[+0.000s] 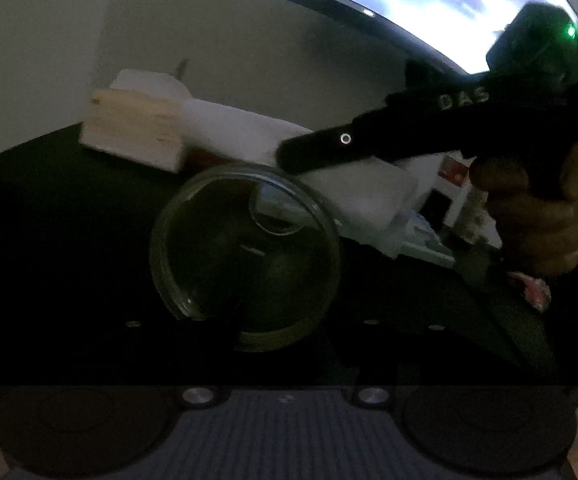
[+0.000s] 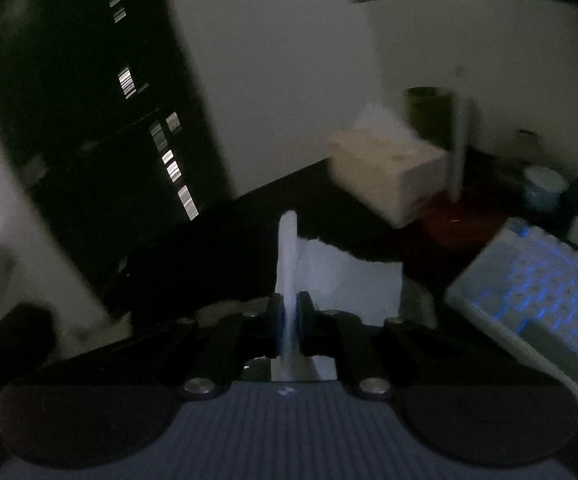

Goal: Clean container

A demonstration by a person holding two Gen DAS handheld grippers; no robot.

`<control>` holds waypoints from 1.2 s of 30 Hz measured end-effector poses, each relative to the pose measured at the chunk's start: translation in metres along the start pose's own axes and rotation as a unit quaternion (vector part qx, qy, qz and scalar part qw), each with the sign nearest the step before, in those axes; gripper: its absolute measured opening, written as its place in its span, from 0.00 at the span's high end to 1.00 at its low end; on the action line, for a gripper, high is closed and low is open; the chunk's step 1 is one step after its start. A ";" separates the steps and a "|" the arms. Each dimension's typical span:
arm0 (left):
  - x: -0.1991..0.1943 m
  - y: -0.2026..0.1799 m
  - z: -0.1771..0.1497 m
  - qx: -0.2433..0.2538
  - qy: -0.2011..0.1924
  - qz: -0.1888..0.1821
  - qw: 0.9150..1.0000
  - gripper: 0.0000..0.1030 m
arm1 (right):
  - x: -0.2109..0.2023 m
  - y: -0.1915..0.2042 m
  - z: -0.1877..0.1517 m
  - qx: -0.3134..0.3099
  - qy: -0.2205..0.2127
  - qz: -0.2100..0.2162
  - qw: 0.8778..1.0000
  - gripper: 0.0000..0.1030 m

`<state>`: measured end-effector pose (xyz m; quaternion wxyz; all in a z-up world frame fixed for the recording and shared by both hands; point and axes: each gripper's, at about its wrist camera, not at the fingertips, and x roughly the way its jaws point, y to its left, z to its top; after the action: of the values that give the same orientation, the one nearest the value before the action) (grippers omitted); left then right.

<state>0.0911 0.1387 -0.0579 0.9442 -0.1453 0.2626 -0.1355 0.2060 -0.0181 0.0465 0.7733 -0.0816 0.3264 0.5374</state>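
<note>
Between the left tool fingers, glass container, mouth facing camera

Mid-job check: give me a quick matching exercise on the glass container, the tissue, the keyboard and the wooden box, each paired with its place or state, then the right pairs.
Things:
1. glass container
2. tissue
3. keyboard
4. wooden box

Places or states:
A. lit blue, lying at the right of the desk
B. pinched between the right gripper's jaws
C. open mouth facing the left wrist camera, in front of the left gripper
D. pale, standing at the back of the dark desk with white tissue sticking out of its top

Pairs: 1-C, 2-B, 3-A, 4-D
</note>
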 end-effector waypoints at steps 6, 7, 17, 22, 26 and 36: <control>0.002 -0.008 -0.003 0.007 0.002 -0.009 1.000 0.59 | 0.002 -0.018 0.002 0.020 -0.004 -0.091 0.996 0.89; 0.002 -0.009 -0.004 0.006 0.003 -0.013 1.000 0.59 | 0.003 -0.022 0.002 0.029 -0.004 -0.104 0.994 0.88; 0.007 -0.029 -0.012 0.021 0.018 -0.053 0.998 0.59 | -0.023 0.025 -0.016 -0.052 0.023 -0.090 0.994 0.90; 0.009 -0.047 -0.018 0.041 0.025 -0.066 0.997 0.59 | -0.017 -0.017 -0.003 0.008 0.050 -0.149 0.987 0.90; 0.010 -0.059 -0.023 0.058 0.026 -0.074 0.995 0.59 | -0.033 0.001 -0.014 -0.019 0.071 -0.116 0.990 0.89; 0.013 -0.068 -0.032 0.050 0.032 -0.128 0.990 0.58 | -0.045 -0.026 -0.026 0.000 0.068 -0.165 0.984 0.89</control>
<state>0.0724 0.0655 -0.0665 0.9163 -0.1258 0.2650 -0.2727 0.2089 -0.0762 0.0473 0.8274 -0.1706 0.3604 0.3956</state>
